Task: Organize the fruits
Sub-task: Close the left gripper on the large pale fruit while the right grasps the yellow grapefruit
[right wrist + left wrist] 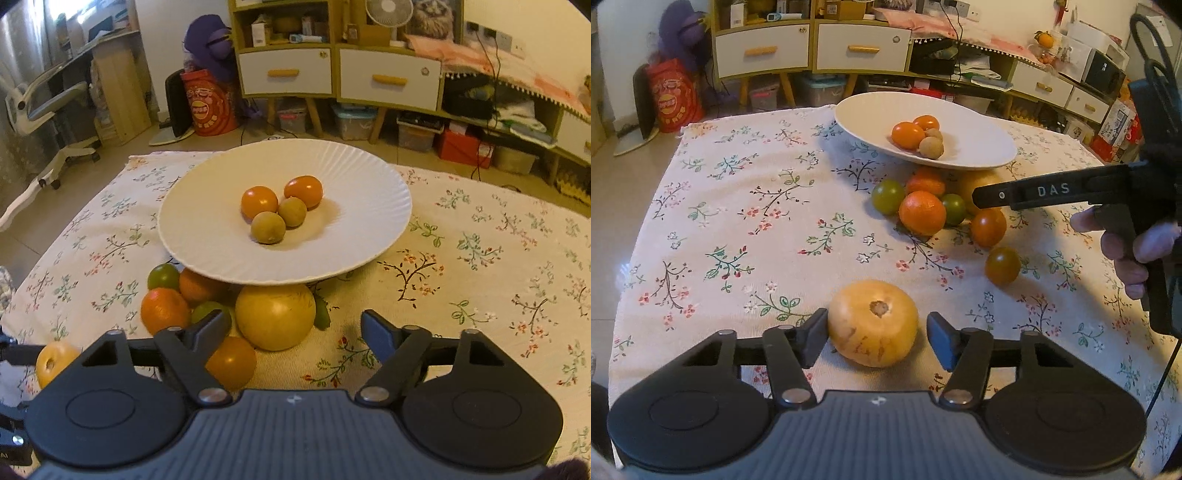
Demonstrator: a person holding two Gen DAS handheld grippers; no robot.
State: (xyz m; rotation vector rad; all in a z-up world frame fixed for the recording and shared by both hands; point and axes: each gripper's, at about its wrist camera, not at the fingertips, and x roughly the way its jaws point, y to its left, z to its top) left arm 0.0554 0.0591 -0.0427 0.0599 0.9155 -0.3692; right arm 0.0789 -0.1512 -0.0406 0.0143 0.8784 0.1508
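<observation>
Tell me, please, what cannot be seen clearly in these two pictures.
- Left wrist view: whether the left gripper pads press the yellow fruit; a gap shows on one side.
- Right wrist view: the white plate rim hides part of the fruit pile.
- Left wrist view: the right gripper fingertips, seen side-on.

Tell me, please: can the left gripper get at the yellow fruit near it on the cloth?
Probably yes. The yellow fruit already sits between the jaws of the left gripper. One pad touches it, the other shows a gap, and nothing stands in the way.
</observation>
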